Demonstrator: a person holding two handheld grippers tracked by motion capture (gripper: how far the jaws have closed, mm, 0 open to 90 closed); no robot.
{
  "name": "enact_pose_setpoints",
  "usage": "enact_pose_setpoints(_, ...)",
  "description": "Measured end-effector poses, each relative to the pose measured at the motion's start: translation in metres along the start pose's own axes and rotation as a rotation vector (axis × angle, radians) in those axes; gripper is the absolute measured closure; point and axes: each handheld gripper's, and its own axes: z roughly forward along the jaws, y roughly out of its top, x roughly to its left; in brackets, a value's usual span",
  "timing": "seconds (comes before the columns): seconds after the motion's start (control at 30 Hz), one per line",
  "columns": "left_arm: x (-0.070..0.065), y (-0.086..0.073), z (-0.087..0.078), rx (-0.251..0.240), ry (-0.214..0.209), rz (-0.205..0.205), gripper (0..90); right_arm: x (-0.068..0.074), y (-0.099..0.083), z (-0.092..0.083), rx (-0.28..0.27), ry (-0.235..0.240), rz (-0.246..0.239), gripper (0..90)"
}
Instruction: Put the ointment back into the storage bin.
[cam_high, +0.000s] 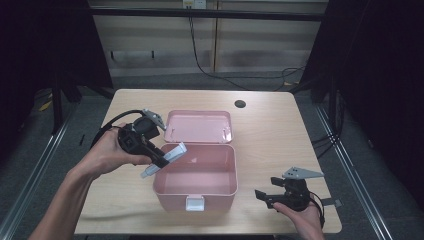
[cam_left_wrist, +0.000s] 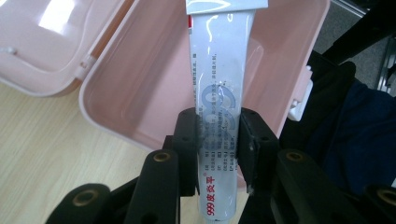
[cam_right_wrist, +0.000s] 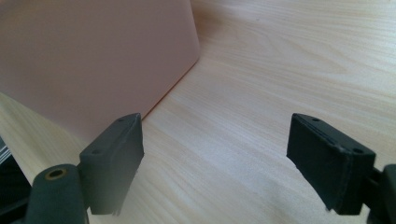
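Left gripper (cam_high: 167, 157), jaws closed on a glossy white tube (cam_left_wrist: 219, 102) printed with red and grey text, holds it over the left rim of the open pink plastic box (cam_high: 200, 187). Smooth rounded lid (cam_high: 200, 126) lies back. Right gripper (cam_high: 265, 196), jaws wide apart, empty, hovers over woodgrain tabletop (cam_high: 265, 130) near right.

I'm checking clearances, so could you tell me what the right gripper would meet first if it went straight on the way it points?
Probably the side wall of the pink box: the right gripper, its jaws open and empty, points along the table toward it.
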Motion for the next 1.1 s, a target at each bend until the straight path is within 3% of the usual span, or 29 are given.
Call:
enact_pose_setpoints(0.07,-0.002,0.003,0.002,0.009,0.01,0.016,70.6,0.0,0.0,0.0,0.002,0.0,0.0,18.0)
enact_pose_setpoints(0.57,-0.014,0.031,0.029,0.054,-0.033,0.091,70.7,0.0,0.0,0.001,0.007,0.001,0.004,18.1)
enact_pose_setpoints(0.7,-0.014,0.034,0.036,0.052,-0.045,0.084,70.7,0.0,0.0,0.001,0.006,0.003,0.003,18.2)
enact_pose_setpoints(1.1,-0.017,0.041,0.064,0.111,-0.047,0.099,70.6,0.0,0.0,0.0,0.007,0.001,0.003,18.2)
